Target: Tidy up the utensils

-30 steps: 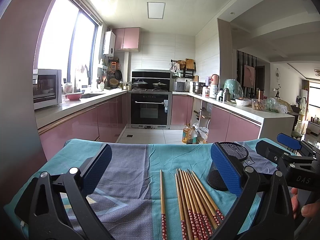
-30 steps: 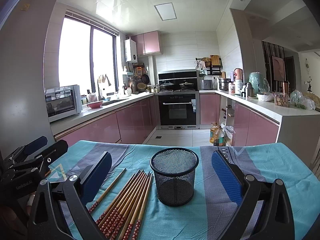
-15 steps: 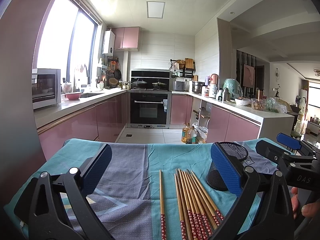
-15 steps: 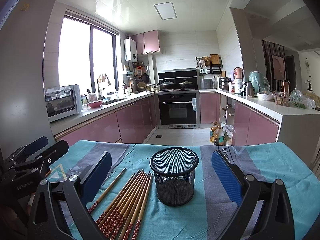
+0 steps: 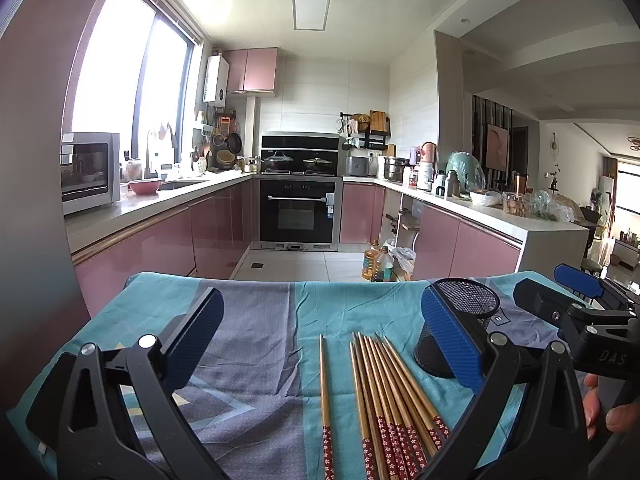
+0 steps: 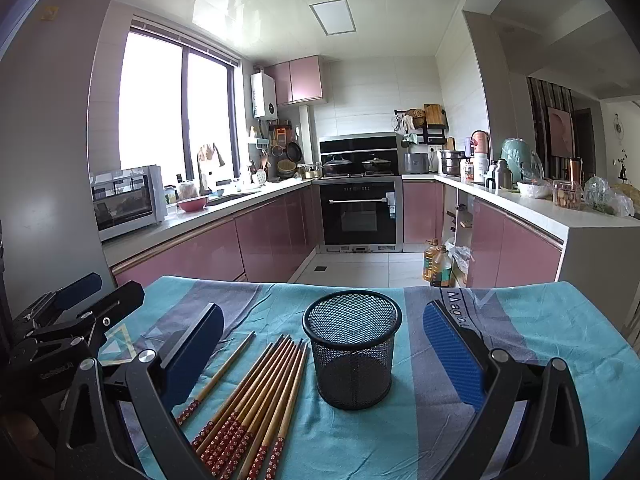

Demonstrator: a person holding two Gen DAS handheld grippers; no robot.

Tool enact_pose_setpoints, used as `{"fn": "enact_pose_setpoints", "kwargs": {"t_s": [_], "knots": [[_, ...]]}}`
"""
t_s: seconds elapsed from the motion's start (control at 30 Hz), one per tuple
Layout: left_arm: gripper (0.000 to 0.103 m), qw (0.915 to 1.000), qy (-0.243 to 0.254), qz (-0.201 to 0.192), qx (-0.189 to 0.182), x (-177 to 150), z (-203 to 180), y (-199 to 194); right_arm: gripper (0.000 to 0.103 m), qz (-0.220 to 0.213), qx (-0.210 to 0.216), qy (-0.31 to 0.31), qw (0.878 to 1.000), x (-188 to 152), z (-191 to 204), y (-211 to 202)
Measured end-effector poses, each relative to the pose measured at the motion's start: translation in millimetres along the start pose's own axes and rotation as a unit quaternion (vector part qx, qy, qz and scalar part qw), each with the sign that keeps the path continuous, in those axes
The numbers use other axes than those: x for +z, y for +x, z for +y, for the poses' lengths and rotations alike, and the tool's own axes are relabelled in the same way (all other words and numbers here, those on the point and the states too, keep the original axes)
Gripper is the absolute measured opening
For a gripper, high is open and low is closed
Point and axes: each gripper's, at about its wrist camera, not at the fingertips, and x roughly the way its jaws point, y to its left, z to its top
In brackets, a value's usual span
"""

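Several wooden chopsticks [image 5: 390, 392] with red patterned ends lie bunched on the teal and grey cloth [image 5: 256, 320], and one single chopstick [image 5: 325, 392] lies apart to their left. A black mesh cup [image 6: 351, 354] stands upright and empty just right of the bunch [image 6: 256, 396]. My left gripper [image 5: 322, 344] hovers open above the chopsticks, holding nothing. My right gripper [image 6: 323, 346] is open around the space in front of the mesh cup [image 5: 460, 324], also holding nothing. Each gripper shows at the edge of the other's view.
The cloth-covered table [image 6: 560, 344] ends at a far edge facing a kitchen with pink cabinets [image 5: 168, 240], an oven [image 5: 298, 212] and oil bottles [image 6: 438, 266] on the floor. A hand [image 5: 608, 412] shows at the right of the left wrist view.
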Motion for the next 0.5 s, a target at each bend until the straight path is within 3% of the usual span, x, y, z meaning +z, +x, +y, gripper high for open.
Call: {"fn": "enact_pose_setpoints", "kwargs": {"t_s": [0.33, 0.5], "knots": [[0.097, 0.9998, 0.009, 0.02, 0.002, -0.5, 1.5, 5.2, 0.096, 0.035, 0.007, -0.003, 0.999, -7.2, -5.5, 7.8], [0.097, 0.9987, 0.025, 0.045, 0.003, -4.4, 4.6, 15.1, 0.078, 0.085, 0.028, -0.009, 0.996, -18.2, -2.6, 18.3]]}}
